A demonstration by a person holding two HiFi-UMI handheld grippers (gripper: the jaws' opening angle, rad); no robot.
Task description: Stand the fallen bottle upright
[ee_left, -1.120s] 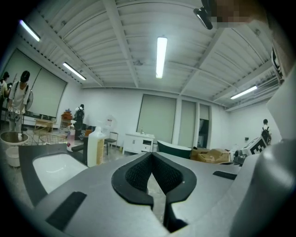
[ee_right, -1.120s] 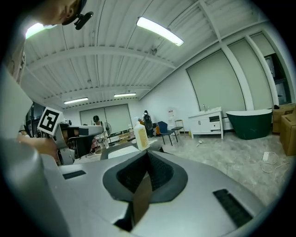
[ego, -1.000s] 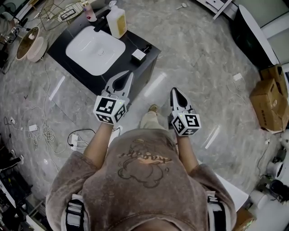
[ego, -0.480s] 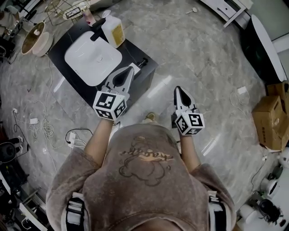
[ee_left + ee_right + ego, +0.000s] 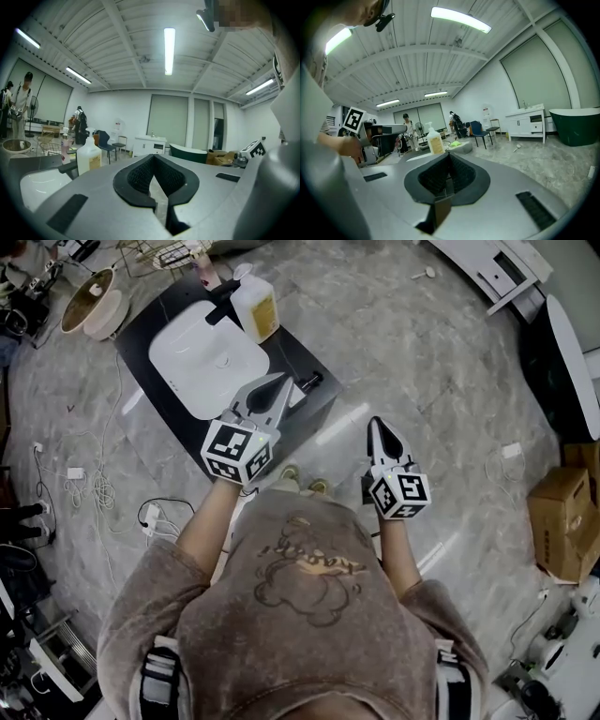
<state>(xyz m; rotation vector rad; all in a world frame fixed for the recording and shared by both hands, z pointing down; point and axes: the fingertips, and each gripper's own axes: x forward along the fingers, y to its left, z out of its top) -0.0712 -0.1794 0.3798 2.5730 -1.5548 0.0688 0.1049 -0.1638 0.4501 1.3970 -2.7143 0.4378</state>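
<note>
The left gripper (image 5: 278,383), jaws pressed together on nothing, hangs over the black counter (image 5: 141,341). A small dark bottle (image 5: 312,381), I judge the fallen one, lies just beside its tips. The right gripper (image 5: 377,425), also closed and empty, hangs over the grey marble floor (image 5: 431,362). This is the approach step; next, one gripper's jaws must spread around the bottle.

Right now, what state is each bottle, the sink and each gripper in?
Pump bottle: upright on the counter.
Small dark bottle: lying on its side.
Sink: nothing in it.
Left gripper: shut, empty.
Right gripper: shut, empty.
</note>
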